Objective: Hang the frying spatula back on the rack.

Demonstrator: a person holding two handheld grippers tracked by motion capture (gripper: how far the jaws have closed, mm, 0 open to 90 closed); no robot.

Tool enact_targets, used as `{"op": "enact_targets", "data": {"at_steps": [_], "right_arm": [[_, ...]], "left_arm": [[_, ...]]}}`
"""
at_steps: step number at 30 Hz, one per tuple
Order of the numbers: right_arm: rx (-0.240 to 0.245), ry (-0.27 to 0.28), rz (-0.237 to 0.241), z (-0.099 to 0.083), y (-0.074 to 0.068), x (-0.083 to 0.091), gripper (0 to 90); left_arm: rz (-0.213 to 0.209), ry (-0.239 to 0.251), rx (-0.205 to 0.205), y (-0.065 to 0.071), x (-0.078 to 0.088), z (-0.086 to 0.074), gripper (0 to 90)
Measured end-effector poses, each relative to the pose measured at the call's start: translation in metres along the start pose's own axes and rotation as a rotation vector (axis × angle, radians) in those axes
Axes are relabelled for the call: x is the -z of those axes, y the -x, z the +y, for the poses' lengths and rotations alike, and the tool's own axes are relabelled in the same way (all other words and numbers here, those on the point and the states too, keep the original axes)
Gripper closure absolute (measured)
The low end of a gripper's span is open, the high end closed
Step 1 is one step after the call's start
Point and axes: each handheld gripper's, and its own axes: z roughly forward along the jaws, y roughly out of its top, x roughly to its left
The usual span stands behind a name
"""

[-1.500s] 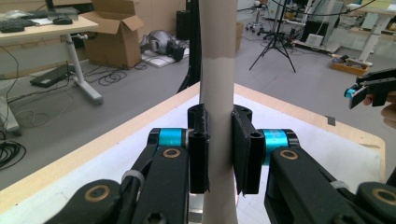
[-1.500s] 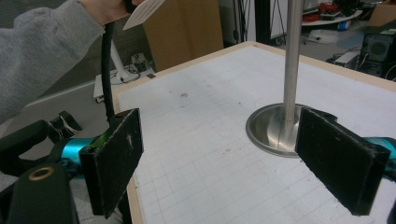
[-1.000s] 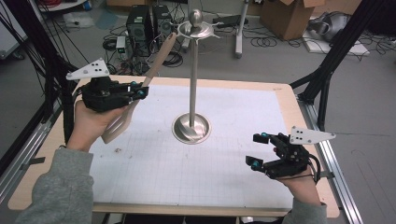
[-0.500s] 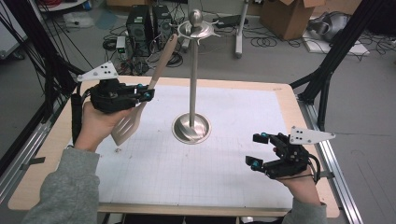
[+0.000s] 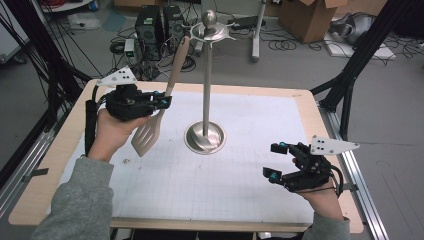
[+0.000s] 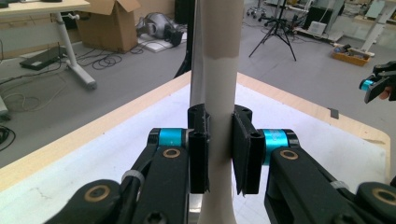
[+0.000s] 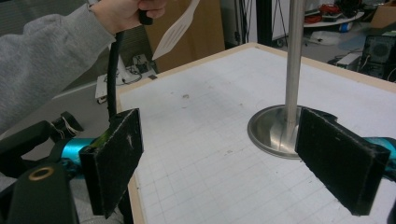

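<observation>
My left gripper is shut on the handle of a beige slotted spatula, held in the air left of a metal utensil stand. The handle tip reaches up near the stand's hooked top; the slotted head hangs low. In the left gripper view both pads clamp the spatula handle at my left gripper. My right gripper rests low at the table's front right, open and empty. In the right gripper view the stand rises between my right gripper's wide jaws, and the spatula's head shows far off.
A white grid mat covers the wooden table. Black frame struts stand at the table's corners. On the floor beyond are a computer tower, cables and cardboard boxes.
My left hand has shifted right toward the stand. The spatula's head has swung right, so it stands more upright. The right hand has not moved.
</observation>
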Motion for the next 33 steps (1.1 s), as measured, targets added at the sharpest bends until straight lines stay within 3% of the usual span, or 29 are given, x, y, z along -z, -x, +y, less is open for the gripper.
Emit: {"op": "enact_targets", "data": {"at_steps": [17,33], "right_arm": [[-0.003,0.006,0.004,0.0,0.0,-0.001,14.1],[-0.002,0.009,0.007,0.0,0.0,0.0,14.1]], "left_arm": [[0.035,-0.053,0.012,0.007,-0.023,0.004,77.9],[0.06,-0.071,0.01,0.008,-0.04,0.007,77.9]]}}
